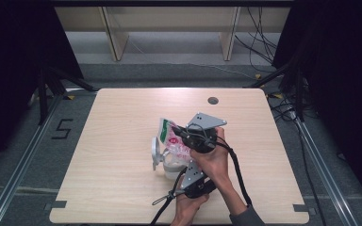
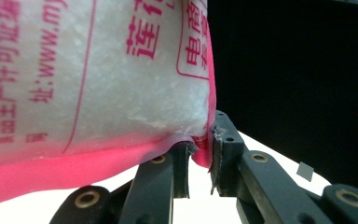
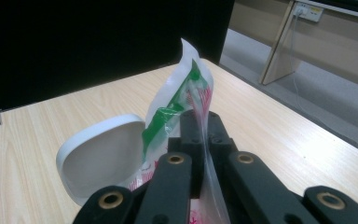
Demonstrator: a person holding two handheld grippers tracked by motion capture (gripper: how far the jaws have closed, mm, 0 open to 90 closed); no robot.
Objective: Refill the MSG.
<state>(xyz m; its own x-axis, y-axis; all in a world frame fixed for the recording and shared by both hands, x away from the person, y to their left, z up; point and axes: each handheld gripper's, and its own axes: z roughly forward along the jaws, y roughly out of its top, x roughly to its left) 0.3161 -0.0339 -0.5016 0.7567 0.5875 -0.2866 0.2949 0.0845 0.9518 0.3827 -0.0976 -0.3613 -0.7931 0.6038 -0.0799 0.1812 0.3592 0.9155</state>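
Both grippers pinch the bag [image 1: 175, 141]: right gripper [image 3: 200, 140] above, left gripper [image 2: 199, 154] at its lower corner.

left tool [image 2: 199, 154] clamped; right tool [image 3: 200, 135] clamped, hands close together.

A: High view — even overhead light on the table [image 1: 122, 141], soft and slightly grainy; black drapes either side of the table swallow all detail.

B: Shadows?

A: Faint ones, tight beside the bag [image 1: 174, 139]. In the left gripper view the bag [image 2: 98, 79] sits too close — print blurred, the tabletop below it blown out white.

B: Right gripper view?

A: Sharper. Mild sheen on the table [image 3: 270, 121] right of the bag [image 3: 182, 98]; dark backdrop behind it.
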